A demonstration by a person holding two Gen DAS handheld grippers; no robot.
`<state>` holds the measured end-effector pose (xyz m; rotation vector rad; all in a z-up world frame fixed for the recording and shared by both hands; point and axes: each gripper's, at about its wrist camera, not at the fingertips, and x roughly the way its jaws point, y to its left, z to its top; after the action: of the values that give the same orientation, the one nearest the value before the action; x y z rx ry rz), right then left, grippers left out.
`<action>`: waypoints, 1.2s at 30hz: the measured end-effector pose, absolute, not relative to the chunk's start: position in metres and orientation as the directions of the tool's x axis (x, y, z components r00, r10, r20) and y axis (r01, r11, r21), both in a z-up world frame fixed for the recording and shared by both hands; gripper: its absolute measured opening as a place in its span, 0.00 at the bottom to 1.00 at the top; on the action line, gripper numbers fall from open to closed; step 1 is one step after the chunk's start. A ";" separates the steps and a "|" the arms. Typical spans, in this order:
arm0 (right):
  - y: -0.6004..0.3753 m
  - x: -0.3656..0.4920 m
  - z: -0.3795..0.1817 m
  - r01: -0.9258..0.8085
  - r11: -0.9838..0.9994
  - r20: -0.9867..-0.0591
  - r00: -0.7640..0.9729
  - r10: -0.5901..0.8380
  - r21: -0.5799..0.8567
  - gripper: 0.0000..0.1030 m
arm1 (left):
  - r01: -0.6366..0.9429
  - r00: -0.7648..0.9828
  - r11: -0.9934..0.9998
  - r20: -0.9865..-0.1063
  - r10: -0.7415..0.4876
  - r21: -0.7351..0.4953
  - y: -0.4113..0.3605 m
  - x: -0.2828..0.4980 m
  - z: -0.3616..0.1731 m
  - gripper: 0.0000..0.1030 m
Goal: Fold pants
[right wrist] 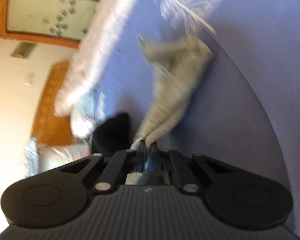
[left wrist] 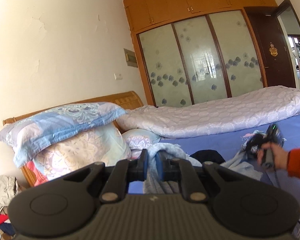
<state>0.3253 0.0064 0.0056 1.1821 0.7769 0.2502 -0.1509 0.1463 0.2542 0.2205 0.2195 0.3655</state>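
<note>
Pants (left wrist: 166,152): 1 pr, pinched by both grippers, L (left wrist: 152,161) & R (right wrist: 149,147)

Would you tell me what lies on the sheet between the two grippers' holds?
In the left wrist view, a dark garment lies on the blue sheet between left gripper and right gripper, both clamping the light-blue pants.

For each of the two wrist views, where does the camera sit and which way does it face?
Left wrist view: sits behind the left gripper, shut on the light blue pants; faces across the bed toward the wardrobe and pillows; the right hand in an orange sleeve shows at right.
Right wrist view: sits behind the right gripper, shut on pale cloth, probably the same pants; rolled sideways and blurred, faces along the blue sheet.
Shared: quilt, wardrobe, blue sheet.
</note>
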 end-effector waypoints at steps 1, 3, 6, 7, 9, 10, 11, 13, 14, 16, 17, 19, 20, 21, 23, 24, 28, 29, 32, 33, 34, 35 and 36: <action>-0.007 0.321 0.022 0.171 0.385 -0.372 0.753 0.543 0.907 0.06 | -0.326 0.915 0.911 -0.160 0.371 0.252 0.144 -0.150 0.254 0.09; -0.043 0.306 0.054 0.099 0.382 -0.295 0.814 0.500 0.919 0.06 | -0.316 0.924 0.919 -0.143 0.354 0.236 0.141 -0.149 0.256 0.09; -0.120 0.263 0.111 0.020 0.421 -0.202 0.897 0.393 0.907 0.06 | -0.267 0.950 0.943 -0.110 0.293 0.201 0.134 -0.145 0.260 0.09; -0.148 0.243 0.130 -0.001 0.447 -0.174 0.920 0.351 0.895 0.06 | -0.245 0.959 0.950 -0.096 0.267 0.193 0.130 -0.143 0.261 0.09; -0.200 0.198 0.168 -0.033 0.504 -0.118 0.957 0.264 0.863 0.06 | -0.192 0.975 0.965 -0.076 0.208 0.180 0.119 -0.137 0.262 0.09; -0.224 0.174 0.188 -0.033 0.543 -0.102 0.971 0.216 0.839 0.06 | -0.158 0.982 0.972 -0.071 0.172 0.173 0.113 -0.132 0.263 0.09; -0.245 0.151 0.206 -0.019 0.585 -0.100 0.980 0.171 0.810 0.06 | -0.119 0.989 0.979 -0.072 0.133 0.167 0.106 -0.127 0.262 0.09; -0.285 0.107 0.235 0.038 0.663 -0.136 0.986 0.097 0.748 0.06 | -0.048 0.995 0.983 -0.082 0.063 0.176 0.090 -0.117 0.259 0.10; -0.301 0.088 0.242 0.074 0.688 -0.167 0.984 0.069 0.722 0.06 | -0.019 0.995 0.981 -0.094 0.038 0.193 0.079 -0.111 0.255 0.10; -0.325 0.063 0.242 0.148 0.721 -0.241 0.970 0.027 0.677 0.06 | 0.027 0.992 0.976 -0.130 0.001 0.216 0.062 -0.101 0.245 0.10; -0.335 0.056 0.235 0.185 0.739 -0.284 0.959 0.010 0.648 0.11 | 0.049 0.987 0.974 -0.158 -0.013 0.223 0.054 -0.096 0.236 0.10; -0.353 0.050 0.203 0.256 0.756 -0.399 0.917 0.008 0.603 0.24 | 0.069 0.973 0.970 -0.229 -0.014 0.233 0.044 -0.087 0.216 0.10; -0.360 0.050 0.181 0.291 0.758 -0.461 0.887 0.014 0.583 0.49 | 0.073 0.964 0.972 -0.266 -0.011 0.224 0.042 -0.083 0.207 0.10; -0.362 0.047 0.161 0.341 0.749 -0.508 0.861 -0.007 0.568 0.55 | 0.078 0.951 0.975 -0.309 -0.011 0.206 0.043 -0.081 0.197 0.10; -0.379 0.026 0.112 0.450 0.701 -0.588 0.807 -0.055 0.553 0.55 | 0.073 0.925 0.980 -0.380 0.003 0.185 0.045 -0.078 0.178 0.10; -0.388 0.012 0.092 0.483 0.663 -0.604 0.795 -0.058 0.572 0.55 | 0.062 0.915 0.980 -0.403 0.019 0.187 0.048 -0.078 0.172 0.10; -0.418 -0.059 0.031 0.599 0.505 -0.636 0.762 -0.123 0.621 0.49 | 0.030 0.892 0.984 -0.449 0.054 0.177 0.059 -0.080 0.167 0.10; -0.420 -0.076 0.021 0.616 0.479 -0.639 0.757 -0.138 0.626 0.49 | 0.023 0.893 0.983 -0.446 0.061 0.180 0.063 -0.080 0.171 0.10; -0.422 -0.107 0.001 0.629 0.429 -0.636 0.757 -0.150 0.648 0.49 | 0.014 0.896 0.985 -0.440 0.063 0.170 0.069 -0.080 0.182 0.10; -0.422 -0.113 -0.005 0.624 0.415 -0.629 0.764 -0.145 0.662 0.49 | 0.016 0.896 0.985 -0.440 0.063 0.174 0.069 -0.077 0.186 0.10; -0.414 -0.121 -0.008 0.616 0.401 -0.620 0.772 -0.137 0.678 0.49 | 0.017 0.896 0.983 -0.440 0.067 0.183 0.063 -0.076 0.188 0.10; -0.414 -0.123 -0.013 0.609 0.385 -0.612 0.780 -0.130 0.694 0.49 | 0.019 0.896 0.980 -0.439 0.070 0.196 0.061 -0.074 0.189 0.10; -0.410 -0.121 -0.014 0.603 0.371 -0.605 0.786 -0.126 0.707 0.49 | 0.022 0.897 0.978 -0.436 0.073 0.208 0.059 -0.072 0.190 0.10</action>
<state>-0.1210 -0.4097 -0.0135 1.1004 0.5007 -0.4926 -0.0723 0.0587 0.1902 0.2108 0.4584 0.0265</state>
